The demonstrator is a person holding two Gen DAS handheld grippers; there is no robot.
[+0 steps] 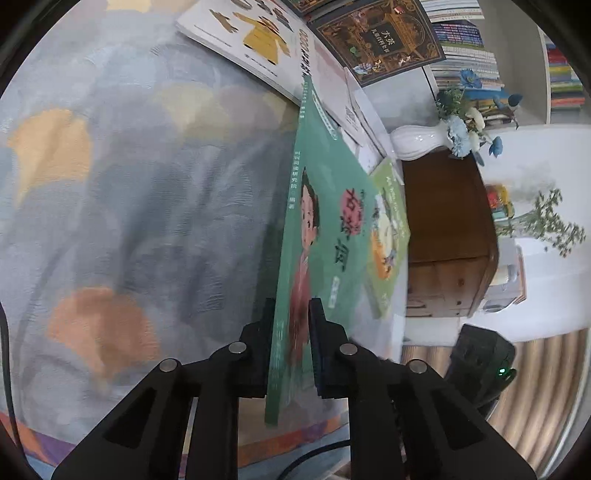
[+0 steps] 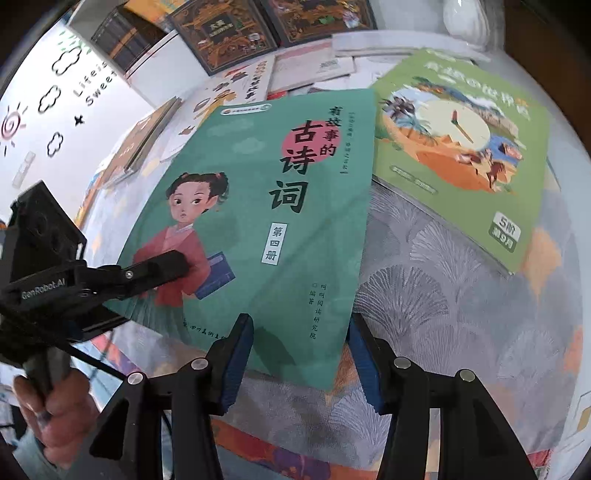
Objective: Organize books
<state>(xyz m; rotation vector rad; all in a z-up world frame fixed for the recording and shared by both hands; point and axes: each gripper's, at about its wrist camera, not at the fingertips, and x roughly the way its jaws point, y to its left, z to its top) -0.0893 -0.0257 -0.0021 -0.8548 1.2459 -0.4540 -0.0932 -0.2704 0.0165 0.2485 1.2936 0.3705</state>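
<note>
A green book (image 1: 325, 206) with a girl in red on its cover is lifted edge-on off the patterned cloth. My left gripper (image 1: 291, 306) is shut on its lower part, one pad on each face. In the right wrist view the same green book (image 2: 258, 221) faces the camera, and the left gripper (image 2: 181, 264) clamps it from the left. My right gripper (image 2: 301, 332) stands open below the book's bottom edge, and its blue pads (image 2: 240, 350) do not press on it. A light green book (image 2: 461, 147) lies flat to the right.
The grey patterned cloth (image 1: 129, 184) covers the surface. More books lie at the far side: a white one (image 1: 251, 40) and dark ornate ones (image 2: 221, 33). A white vase (image 1: 417, 140) and a wooden cabinet (image 1: 443, 229) stand beyond. A person's hand (image 2: 48, 417) holds the left gripper.
</note>
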